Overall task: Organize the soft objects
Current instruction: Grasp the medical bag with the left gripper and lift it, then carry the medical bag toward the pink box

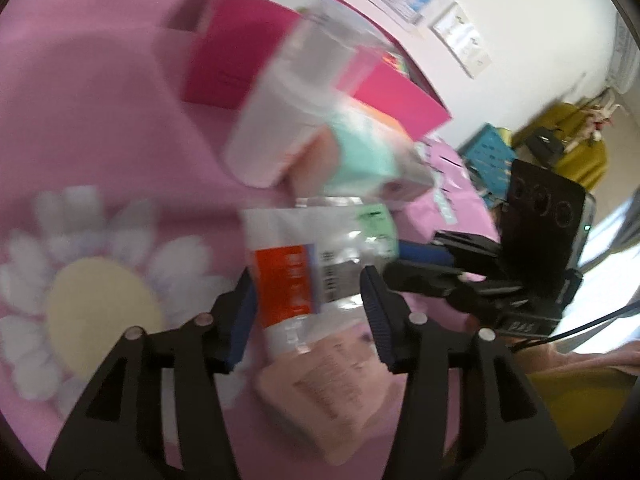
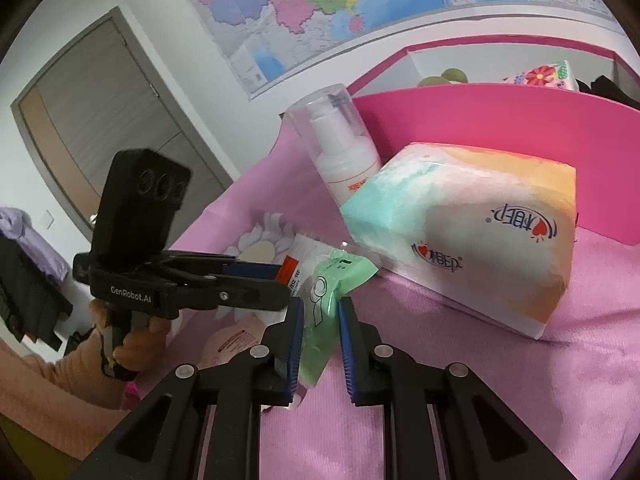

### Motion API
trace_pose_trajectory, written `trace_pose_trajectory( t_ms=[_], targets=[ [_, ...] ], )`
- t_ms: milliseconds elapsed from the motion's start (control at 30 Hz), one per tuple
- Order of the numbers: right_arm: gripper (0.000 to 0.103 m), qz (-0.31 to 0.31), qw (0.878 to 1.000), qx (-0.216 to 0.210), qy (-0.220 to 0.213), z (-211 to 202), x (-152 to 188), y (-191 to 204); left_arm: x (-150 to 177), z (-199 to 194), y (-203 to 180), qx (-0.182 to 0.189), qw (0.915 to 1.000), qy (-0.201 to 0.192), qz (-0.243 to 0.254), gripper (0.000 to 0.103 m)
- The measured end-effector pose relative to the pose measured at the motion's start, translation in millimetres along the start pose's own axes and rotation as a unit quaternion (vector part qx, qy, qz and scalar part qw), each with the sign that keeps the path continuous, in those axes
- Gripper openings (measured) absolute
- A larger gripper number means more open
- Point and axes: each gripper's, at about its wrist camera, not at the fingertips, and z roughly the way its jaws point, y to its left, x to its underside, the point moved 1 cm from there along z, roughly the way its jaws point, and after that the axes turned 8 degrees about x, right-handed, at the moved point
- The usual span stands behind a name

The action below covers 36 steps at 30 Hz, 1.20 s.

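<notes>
Green packet (image 2: 320,300) between parted right gripper (image 2: 319,344) jaws | left gripper (image 1: 310,312) — blurred, straddling orange-labelled pouch (image 1: 288,276)

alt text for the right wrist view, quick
The right tool straddles a green tissue packet on a pink cloth, fingers apart. The left tool reaches in at an orange-labelled packet. Behind sit a large tissue pack, a foam pump bottle and a pink bin.

On the pink cloth: one pump bottle (image 2: 344,140), one tissue pack (image 2: 472,236), three small sachets (image 2: 332,292).
</notes>
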Motion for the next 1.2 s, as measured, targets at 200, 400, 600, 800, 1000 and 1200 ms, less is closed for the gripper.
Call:
trace_pose_trajectory(
  t_ms=[200,400,600,800,1000,1200],
  targets=[
    [0.016,0.003,1.000,0.004,-0.006,-13.3,2.4,-4.0,-1.8,-6.3,-28.6,-0.026,0.9989,-0.013,0.037,0.030],
    [0.017,0.001,1.000,0.001,-0.030,-44.3,-4.5,-6.3,-15.3,-18.6,-67.1,-0.043,0.9948,-0.033,0.087,0.029],
    [0.018,-0.003,0.998,0.009,-0.065,-71.3,-25.7,-13.5,-48.2,-26.2,-92.5,-0.043,0.9904,-0.060,0.117,0.029],
    [0.019,-0.020,0.994,0.039,-0.096,-84.3,-58.3,-29.3,-90.2,-16.7,-105.5,-0.064,0.9861,-0.068,0.138,0.029],
    [0.019,-0.023,0.993,0.056,-0.105,-83.0,-79.2,-48.2,-117.2,-1.7,-111.0,-0.084,0.9836,-0.069,0.144,0.029],
    [0.019,-0.019,0.992,0.059,-0.112,-83.8,-89.5,-62.6,-133.5,9.4,-115.3,-0.086,0.9845,-0.063,0.139,0.029]
  ],
)
